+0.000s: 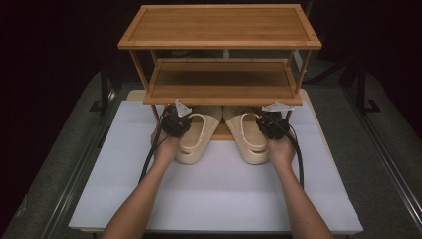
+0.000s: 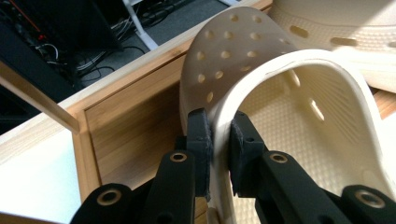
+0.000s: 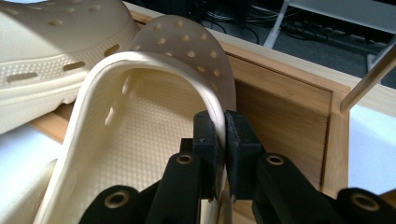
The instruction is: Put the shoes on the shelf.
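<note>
left tool [image 2: 219,140]: level, clamps left clog [image 2: 261,93] rim | right tool [image 3: 223,140]: level, clamps right clog [image 3: 154,93] rim

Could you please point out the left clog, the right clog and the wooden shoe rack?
left clog [image 1: 195,142], high view, on its footbed.
right clog [image 1: 247,138], high view, on its footbed.
wooden shoe rack [image 1: 219,25], high view, on its top shelf.

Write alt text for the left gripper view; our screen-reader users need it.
The left gripper pinches the rim of a cream perforated clog between its black jaws, above the bottom shelf of a wooden rack. A second clog lies beyond.
</note>
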The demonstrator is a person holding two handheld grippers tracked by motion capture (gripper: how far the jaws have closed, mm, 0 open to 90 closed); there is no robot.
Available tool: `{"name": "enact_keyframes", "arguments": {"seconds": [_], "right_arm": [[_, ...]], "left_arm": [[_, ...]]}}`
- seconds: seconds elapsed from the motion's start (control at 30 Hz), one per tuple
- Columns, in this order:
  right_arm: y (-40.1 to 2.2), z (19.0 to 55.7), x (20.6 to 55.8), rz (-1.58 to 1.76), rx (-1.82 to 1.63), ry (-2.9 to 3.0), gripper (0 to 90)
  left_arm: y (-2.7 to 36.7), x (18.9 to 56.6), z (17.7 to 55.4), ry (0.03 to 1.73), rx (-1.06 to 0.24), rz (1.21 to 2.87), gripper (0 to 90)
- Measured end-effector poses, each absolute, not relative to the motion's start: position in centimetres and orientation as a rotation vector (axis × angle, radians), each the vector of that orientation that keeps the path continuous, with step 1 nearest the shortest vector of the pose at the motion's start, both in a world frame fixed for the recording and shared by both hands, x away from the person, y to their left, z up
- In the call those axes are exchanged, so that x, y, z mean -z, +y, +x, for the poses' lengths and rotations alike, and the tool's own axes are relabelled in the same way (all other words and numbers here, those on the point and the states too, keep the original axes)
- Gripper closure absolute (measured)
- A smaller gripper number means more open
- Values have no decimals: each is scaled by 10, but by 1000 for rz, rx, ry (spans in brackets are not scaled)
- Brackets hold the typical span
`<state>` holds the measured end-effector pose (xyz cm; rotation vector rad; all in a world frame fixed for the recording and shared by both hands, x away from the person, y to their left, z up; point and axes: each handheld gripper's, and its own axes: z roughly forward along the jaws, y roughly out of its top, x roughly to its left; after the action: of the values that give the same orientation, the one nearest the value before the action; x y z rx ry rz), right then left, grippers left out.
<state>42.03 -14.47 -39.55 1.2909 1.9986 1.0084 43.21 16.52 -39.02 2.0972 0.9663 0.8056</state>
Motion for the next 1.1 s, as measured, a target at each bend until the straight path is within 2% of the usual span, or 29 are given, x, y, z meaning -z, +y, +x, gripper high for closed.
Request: {"name": "enact_keyframes", "arguments": {"seconds": [0.17, 0.27, 0.43, 0.7, 0.83, 0.93, 1.0, 1.1], "right_arm": [[-141, 422, 398, 1287, -1024, 2013, 801], [-143, 418, 396, 1288, -1047, 2033, 751], [-153, 404, 386, 1279, -1154, 2065, 572], [-170, 369, 372, 1201, -1259, 2185, 279], [-179, 353, 379, 1195, -1262, 2244, 141], [-182, 349, 384, 1182, -1249, 2269, 99], [-186, 346, 397, 1179, -1227, 2313, 34], [-186, 349, 411, 1183, -1198, 2347, 20]], "left_arm": [[162, 391, 432, 962, -791, 2093, 745], [166, 385, 429, 955, -723, 2058, 619], [180, 372, 416, 909, -593, 2043, 440], [209, 362, 388, 818, -468, 2055, 176], [228, 371, 375, 772, -377, 2078, 82], [233, 378, 372, 771, -348, 2088, 18], [235, 392, 372, 763, -307, 2124, 15], [232, 408, 376, 767, -292, 2162, 0]]}}
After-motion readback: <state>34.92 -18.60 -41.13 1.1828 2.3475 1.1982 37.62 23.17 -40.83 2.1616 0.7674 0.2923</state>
